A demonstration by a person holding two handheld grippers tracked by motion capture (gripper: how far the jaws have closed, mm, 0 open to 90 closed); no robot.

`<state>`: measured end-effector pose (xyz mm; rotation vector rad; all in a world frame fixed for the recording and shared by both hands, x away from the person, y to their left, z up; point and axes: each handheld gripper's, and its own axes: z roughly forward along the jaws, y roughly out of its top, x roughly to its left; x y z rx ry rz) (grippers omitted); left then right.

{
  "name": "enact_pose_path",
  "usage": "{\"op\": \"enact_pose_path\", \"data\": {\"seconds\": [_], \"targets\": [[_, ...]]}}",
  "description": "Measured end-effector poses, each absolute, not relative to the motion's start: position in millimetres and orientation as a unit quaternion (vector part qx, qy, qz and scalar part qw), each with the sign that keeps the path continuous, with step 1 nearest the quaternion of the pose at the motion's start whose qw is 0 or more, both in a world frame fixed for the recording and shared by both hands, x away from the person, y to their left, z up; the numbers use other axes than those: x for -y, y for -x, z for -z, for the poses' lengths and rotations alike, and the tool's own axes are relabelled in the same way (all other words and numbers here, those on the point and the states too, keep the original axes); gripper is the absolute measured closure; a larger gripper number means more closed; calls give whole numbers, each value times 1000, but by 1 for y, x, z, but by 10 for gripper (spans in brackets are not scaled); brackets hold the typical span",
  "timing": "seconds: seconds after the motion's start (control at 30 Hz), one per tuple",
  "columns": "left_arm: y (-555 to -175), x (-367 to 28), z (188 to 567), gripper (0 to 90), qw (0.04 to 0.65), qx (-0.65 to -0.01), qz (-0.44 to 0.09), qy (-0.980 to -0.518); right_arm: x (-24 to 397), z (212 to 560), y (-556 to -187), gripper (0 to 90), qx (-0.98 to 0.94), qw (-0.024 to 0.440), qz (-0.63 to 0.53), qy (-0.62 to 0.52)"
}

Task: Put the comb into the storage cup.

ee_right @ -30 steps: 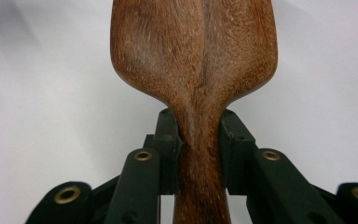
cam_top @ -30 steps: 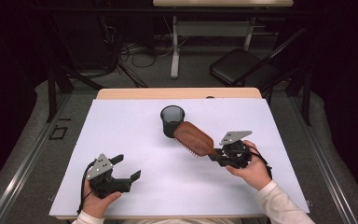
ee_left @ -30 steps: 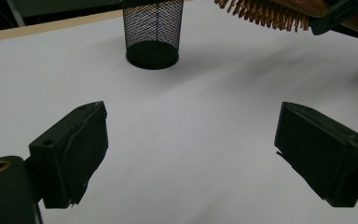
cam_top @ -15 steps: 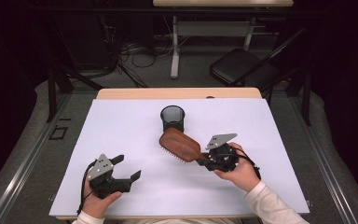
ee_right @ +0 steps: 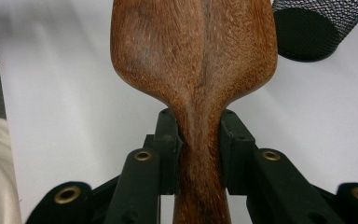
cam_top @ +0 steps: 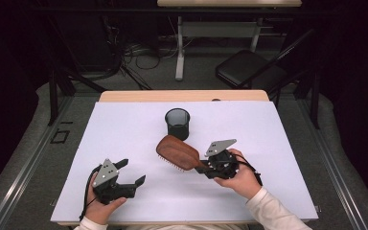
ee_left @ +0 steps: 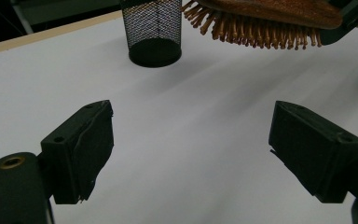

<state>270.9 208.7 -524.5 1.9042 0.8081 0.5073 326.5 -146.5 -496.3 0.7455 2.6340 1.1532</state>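
Gripping the brush (cam_top: 178, 152) by its handle, the right gripper (cam_top: 206, 166) has carried it away from the cup (cam_top: 177, 123), while the left gripper (cam_top: 133, 174), empty, has been closing slightly.

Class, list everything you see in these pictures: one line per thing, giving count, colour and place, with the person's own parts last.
hairbrush: one, brown wood, bristles down, held above the table centre
mesh cup: one, black, upright, beyond the brush
table: one, white top, wooden far edge
folding chair: one, black, on the floor behind
right gripper: one, black, clamped on the brush handle
left gripper: one, black, open with nothing between the jaws, which have just been closing a little, near left
hands: two, bottom edge
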Motion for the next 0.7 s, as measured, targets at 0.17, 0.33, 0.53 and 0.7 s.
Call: {"op": "enact_pose_path", "data": {"seconds": [0.17,0.33,0.53,0.7], "targets": [[-269,-203,524,149,470,-317,-227,-792,144,497,-325,719,-882,83,-391,-248],[-268,-198,524,149,468,-311,-223,-797,143,496,-325,719,-885,84,-387,-247],[-267,-193,518,149,459,-292,-240,-804,142,492,-325,719,-888,88,-381,-243],[-267,-186,513,149,449,-276,-257,-810,142,490,-325,719,-888,86,-379,-243]]}}
